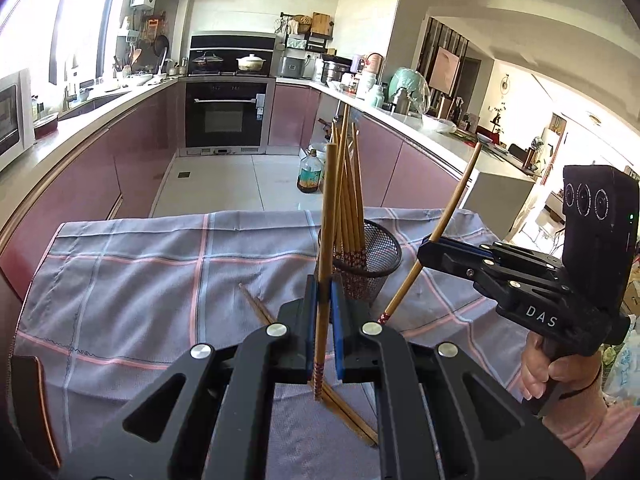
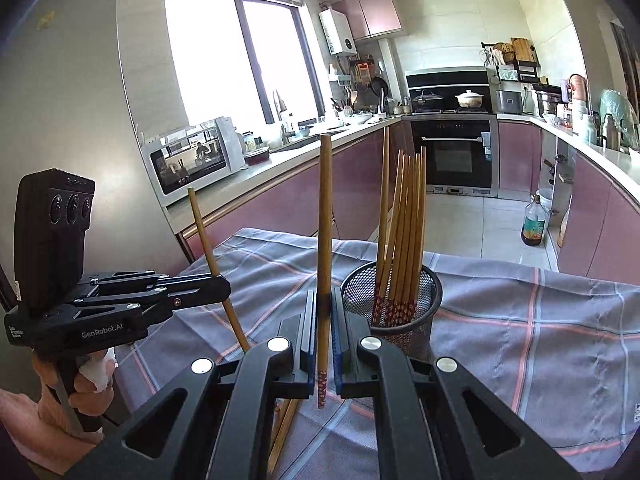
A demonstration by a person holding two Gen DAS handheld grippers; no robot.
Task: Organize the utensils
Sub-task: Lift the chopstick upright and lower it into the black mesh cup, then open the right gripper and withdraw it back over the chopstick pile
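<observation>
Left gripper [image 1: 321, 300] clamped on one chopstick [image 1: 329, 216] — held near upright, patterned tip hanging below the pads, clear of the checked cloth [image 1: 132, 256]. Right gripper [image 2: 324, 312] clamped on a second chopstick [image 2: 325, 216] the same way, also near upright and off the cloth. Both sticks gripped low on the shaft. Mesh cup [image 2: 430, 288] stands near the cloth's far edge, about midway along it, with a bundle of chopsticks [image 2: 404, 216] leaning inside, patterned ends down. Loose chopsticks [image 1: 344, 412] lie flat on the cloth toward the near edge — partly hidden under the grippers, count unclear. A hand [image 1: 560, 376] holds the right gripper's handle.
</observation>
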